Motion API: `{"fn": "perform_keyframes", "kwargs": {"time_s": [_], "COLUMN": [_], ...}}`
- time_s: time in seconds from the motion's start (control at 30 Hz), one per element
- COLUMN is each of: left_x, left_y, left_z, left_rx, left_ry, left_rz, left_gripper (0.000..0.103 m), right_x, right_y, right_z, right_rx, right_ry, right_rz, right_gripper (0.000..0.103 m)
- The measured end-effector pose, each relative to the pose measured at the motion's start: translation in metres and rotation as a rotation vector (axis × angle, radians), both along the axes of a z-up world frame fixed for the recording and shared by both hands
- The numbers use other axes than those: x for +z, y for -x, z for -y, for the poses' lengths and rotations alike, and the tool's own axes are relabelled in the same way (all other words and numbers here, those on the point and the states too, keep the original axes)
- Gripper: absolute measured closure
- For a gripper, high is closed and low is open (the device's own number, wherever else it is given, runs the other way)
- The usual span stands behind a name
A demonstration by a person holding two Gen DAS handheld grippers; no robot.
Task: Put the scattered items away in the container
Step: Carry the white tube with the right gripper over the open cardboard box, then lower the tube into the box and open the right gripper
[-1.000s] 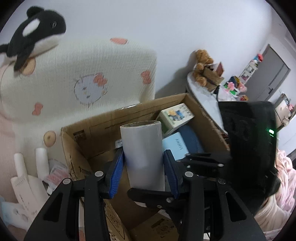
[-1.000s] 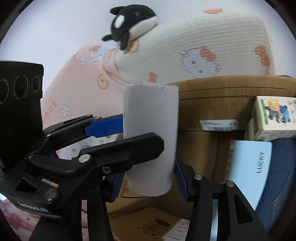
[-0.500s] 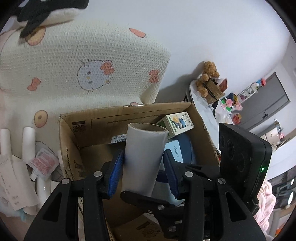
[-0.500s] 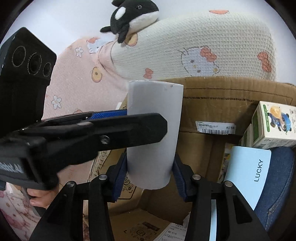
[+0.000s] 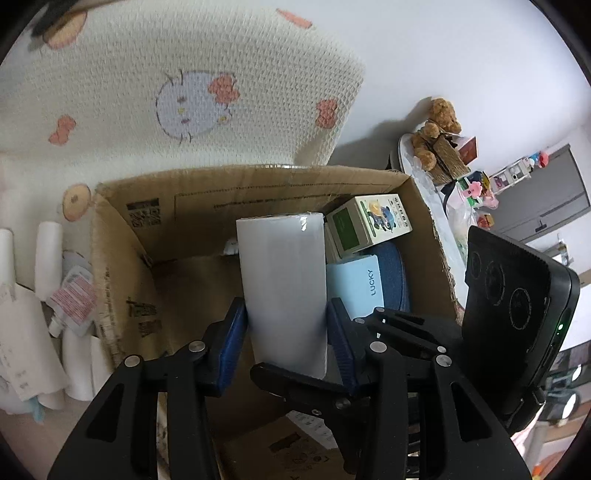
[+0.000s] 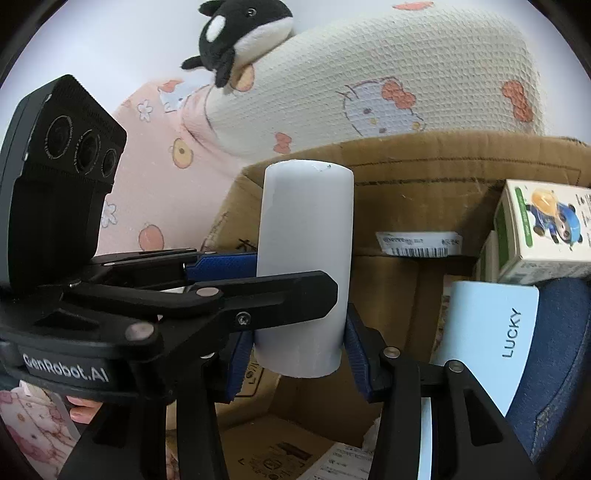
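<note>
Since a second ago left gripper [image 5: 286, 336] dropped and rolled, so box now sits lower and fuller in its view; whale toy slid out at 11 o'clock. Right gripper [image 6: 297, 354] barely shifted; its jaws have just been closing with the roll between them.

Both grippers clamp the same white roll [image 5: 282, 291], upright. Blue pads press its lower sides in both views, left tongs crossing in front of the right ones. Roll hangs over the open cardboard box [image 5: 122, 280], above its left half, not resting on the floor of it.

Inside box at 2 o'clock from the roll: green-and-white carton [image 5: 369, 225], pale blue LUCKY booklet [image 5: 354, 288] leaning on a blue denim thing [image 5: 397, 277]. Printed papers lie at the box bottom, 6 o'clock.

Behind box: cream knit cushion [image 5: 184, 92] with cat face and red bows, white wall beyond.

Left view only: loose white tubes [image 5: 48, 254] and a pink sachet [image 5: 72, 295] on the pale surface at 9 o'clock outside the box; round table with teddy bear [image 5: 434, 129] at 2 o'clock, grey door [image 5: 546, 195] far off.

Right view only: orca plush [image 6: 240, 33] on top of cushion at 12 o'clock, pink flowered fabric [image 6: 155, 184] at 10, fingertip [image 6: 85, 410] under left gripper body at 8 o'clock, barcode label [image 6: 419, 242] on box wall.
</note>
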State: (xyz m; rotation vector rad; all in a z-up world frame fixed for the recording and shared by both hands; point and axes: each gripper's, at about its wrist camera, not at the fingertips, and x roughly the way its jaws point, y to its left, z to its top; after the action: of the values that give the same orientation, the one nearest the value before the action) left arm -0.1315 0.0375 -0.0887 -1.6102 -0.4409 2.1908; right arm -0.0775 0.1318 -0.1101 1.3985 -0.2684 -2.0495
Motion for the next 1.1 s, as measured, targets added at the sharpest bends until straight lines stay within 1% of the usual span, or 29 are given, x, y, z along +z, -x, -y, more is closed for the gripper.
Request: {"fn": "perform_keyframes", "kwargs": {"time_s": [0.1, 0.2, 0.3, 0.47, 0.73, 0.8, 0.87, 0.9, 0.93, 1.0, 1.1], "left_x": [-0.007, -0.012, -0.017, -0.017, -0.017, -0.017, -0.018, -0.020, -0.023, -0.028, -0.034], "left_y": [0.005, 0.011, 0.016, 0.019, 0.021, 0.022, 0.022, 0.023, 0.024, 0.027, 0.029], "left_z": [-0.001, -0.006, -0.011, -0.021, -0.021, -0.021, -0.019, -0.019, -0.018, -0.014, -0.019], "left_rx": [0.018, 0.028, 0.027, 0.000, -0.012, -0.017, -0.012, -0.011, -0.008, 0.002, -0.009], "left_ry": [-0.029, -0.032, -0.034, -0.013, -0.011, 0.017, 0.066, 0.102, 0.119, 0.117, 0.164], "left_rz": [0.052, 0.092, 0.120, 0.132, 0.156, 0.157, 0.155, 0.159, 0.167, 0.183, 0.194], "left_gripper": [0.055, 0.056, 0.056, 0.055, 0.055, 0.055, 0.056, 0.056, 0.056, 0.056, 0.056], "right_x": [-0.003, -0.005, -0.008, -0.010, -0.009, -0.010, -0.007, -0.005, -0.003, 0.000, 0.002], "right_y": [0.001, 0.001, 0.002, 0.002, 0.001, 0.002, 0.001, 0.000, -0.001, -0.003, -0.007], "right_z": [-0.004, -0.008, -0.014, -0.021, -0.024, -0.024, -0.025, -0.027, -0.029, -0.032, -0.037], "right_rx": [-0.009, -0.014, -0.027, -0.044, -0.039, -0.042, -0.038, -0.051, -0.058, -0.056, -0.046], "right_ry": [-0.010, -0.027, -0.033, -0.047, -0.051, -0.051, -0.047, -0.060, -0.078, -0.109, -0.111], "right_rz": [0.015, 0.009, 0.022, 0.029, 0.022, 0.027, 0.010, -0.006, -0.021, -0.049, -0.062], "right_gripper": [0.059, 0.059, 0.059, 0.059, 0.059, 0.059, 0.059, 0.059, 0.059, 0.059, 0.059]}}
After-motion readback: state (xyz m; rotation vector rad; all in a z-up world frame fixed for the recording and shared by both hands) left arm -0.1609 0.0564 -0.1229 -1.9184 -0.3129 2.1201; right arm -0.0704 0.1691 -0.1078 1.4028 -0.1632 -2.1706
